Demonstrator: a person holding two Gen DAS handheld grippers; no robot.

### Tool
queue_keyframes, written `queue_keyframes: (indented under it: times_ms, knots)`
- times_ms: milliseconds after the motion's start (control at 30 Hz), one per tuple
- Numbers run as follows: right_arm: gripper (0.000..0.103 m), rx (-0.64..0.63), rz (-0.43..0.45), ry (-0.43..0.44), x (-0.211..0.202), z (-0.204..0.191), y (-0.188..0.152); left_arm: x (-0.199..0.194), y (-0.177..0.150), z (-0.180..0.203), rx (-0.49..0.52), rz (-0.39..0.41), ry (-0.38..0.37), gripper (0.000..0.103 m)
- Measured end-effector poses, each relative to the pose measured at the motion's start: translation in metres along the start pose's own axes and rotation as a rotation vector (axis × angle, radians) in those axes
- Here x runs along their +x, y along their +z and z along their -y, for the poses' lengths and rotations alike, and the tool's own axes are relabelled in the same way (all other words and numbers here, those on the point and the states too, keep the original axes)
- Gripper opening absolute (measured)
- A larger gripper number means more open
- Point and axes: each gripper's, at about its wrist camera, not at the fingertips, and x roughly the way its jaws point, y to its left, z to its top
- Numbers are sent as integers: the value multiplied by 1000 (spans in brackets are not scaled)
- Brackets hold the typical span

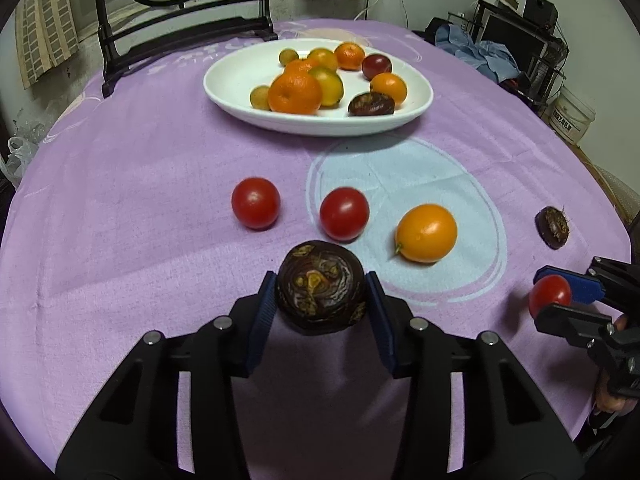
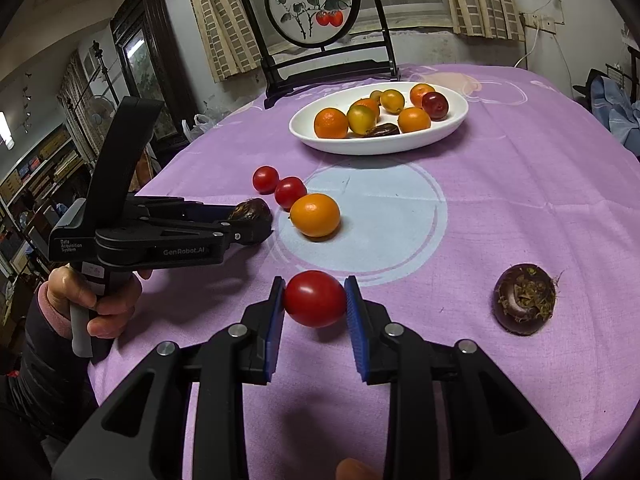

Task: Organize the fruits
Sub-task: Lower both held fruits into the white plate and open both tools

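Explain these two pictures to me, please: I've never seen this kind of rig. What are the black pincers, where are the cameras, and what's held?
No robot here: a person holds a two-finger gripper in each hand, each with a fisheye camera looking along its fingers. The left camera shows the left gripper shut on a dark brown water chestnut. The right camera shows the right gripper shut on a red cherry tomato. Each gripper also appears at the edge of the other's view. On the purple tablecloth lie two more tomatoes, an orange kumquat and another water chestnut. Beyond stands a white plate already holding mixed fruit.
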Motion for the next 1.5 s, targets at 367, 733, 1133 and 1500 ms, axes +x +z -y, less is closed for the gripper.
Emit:
queue_keyframes:
  times_ms: [367, 733, 1133, 1500]
  knots:
    - [30, 86, 69, 138, -6, 27, 41, -14, 85, -2, -130, 186, 55, 45]
    - [30, 94, 202, 26, 45, 67, 146, 46, 148, -18, -176, 141, 188, 45]
    - [30, 85, 89, -54, 103, 85, 162, 50, 152, -26, -209, 140, 184, 59]
    - [55, 108, 142, -41, 74, 83, 149, -14, 119, -59, -351, 256, 228, 101]
